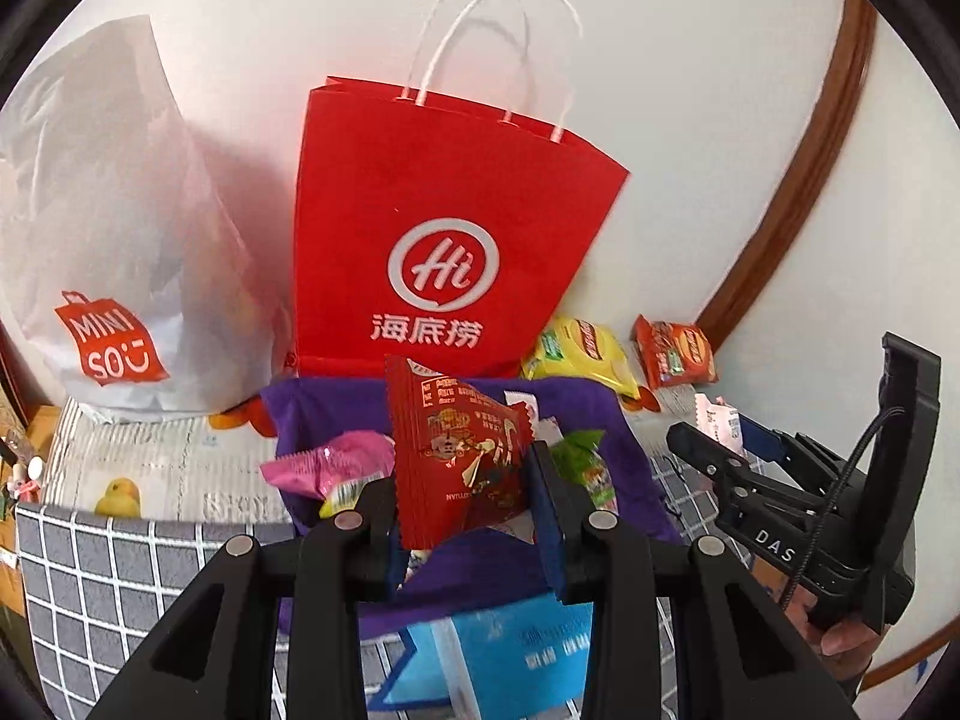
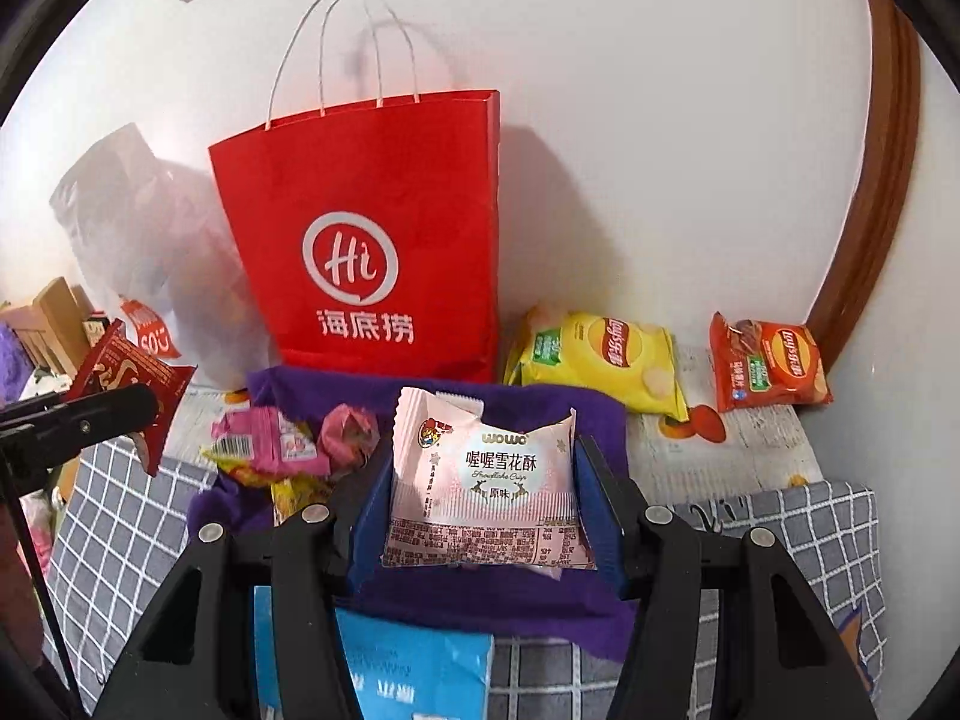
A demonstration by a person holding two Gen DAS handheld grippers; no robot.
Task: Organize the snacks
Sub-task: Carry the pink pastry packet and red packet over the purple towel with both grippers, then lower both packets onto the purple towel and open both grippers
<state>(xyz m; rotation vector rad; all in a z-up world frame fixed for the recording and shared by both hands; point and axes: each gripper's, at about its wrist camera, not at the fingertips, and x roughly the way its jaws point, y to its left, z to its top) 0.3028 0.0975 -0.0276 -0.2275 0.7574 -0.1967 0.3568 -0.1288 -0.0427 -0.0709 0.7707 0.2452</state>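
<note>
Pink snowflake-crisp packet (image 2: 486, 480): light, crinkly, contents probably crumbly; right gripper (image 2: 480, 480) jaws clamped on its side edges. Left gripper (image 1: 462, 480) jaws clamped on red sachet (image 1: 459, 456). Red paper bag (image 2: 366, 228) at 12 o'clock, above purple cloth (image 2: 480, 600).

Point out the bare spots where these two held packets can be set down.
Free: grey checked cloth right of the purple cloth, below the yellow chip bag; also checked cloth left of it. Crowded: purple cloth's left, piled with pink candies.
</note>
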